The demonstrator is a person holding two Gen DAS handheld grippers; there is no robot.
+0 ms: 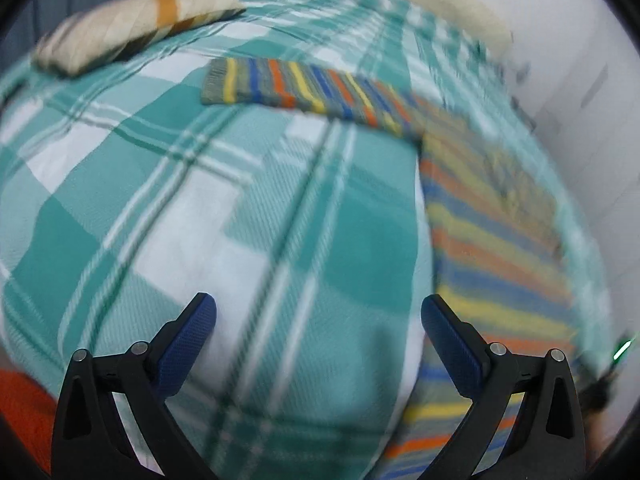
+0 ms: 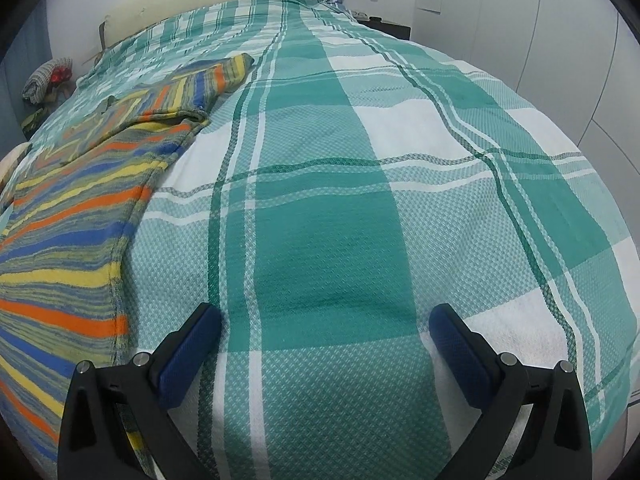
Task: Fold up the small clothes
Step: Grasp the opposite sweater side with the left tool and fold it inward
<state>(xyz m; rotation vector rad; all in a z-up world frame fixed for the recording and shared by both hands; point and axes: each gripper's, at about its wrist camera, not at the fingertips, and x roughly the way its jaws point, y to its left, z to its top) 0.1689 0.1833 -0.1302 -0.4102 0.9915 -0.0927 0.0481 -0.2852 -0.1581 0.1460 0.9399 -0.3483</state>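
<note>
Both my jaws are spread wide, nothing between them.

Left gripper: hovering over the bed's teal-and-white plaid bedspread. Only bare plaid shows in the gap between the jaws. The striped sweater (orange, yellow, blue and grey bands) lies flat on the bedspread, off to the right of my left jaws; its near edge runs just past the right finger and passes behind it in the frame. I can't tell whether that finger touches the fabric. One sleeve extends left across the bed, well ahead of the jaws, cuff end furthest left. The right half of this view is motion-blurred, so sweater detail there is soft. A cream folded cloth with a tan band sits far ahead and left. An orange patch shows at the lower left edge beside the left finger; can't identify it.

Right gripper: also over bare bedspread, this view sharp. The same sweater lies left of these jaws, its edge just beside the left finger, apart from the pad. Its sleeve angles away ahead and left. A cream headboard sits at the bed's far end, white cabinet doors ahead and right.
</note>
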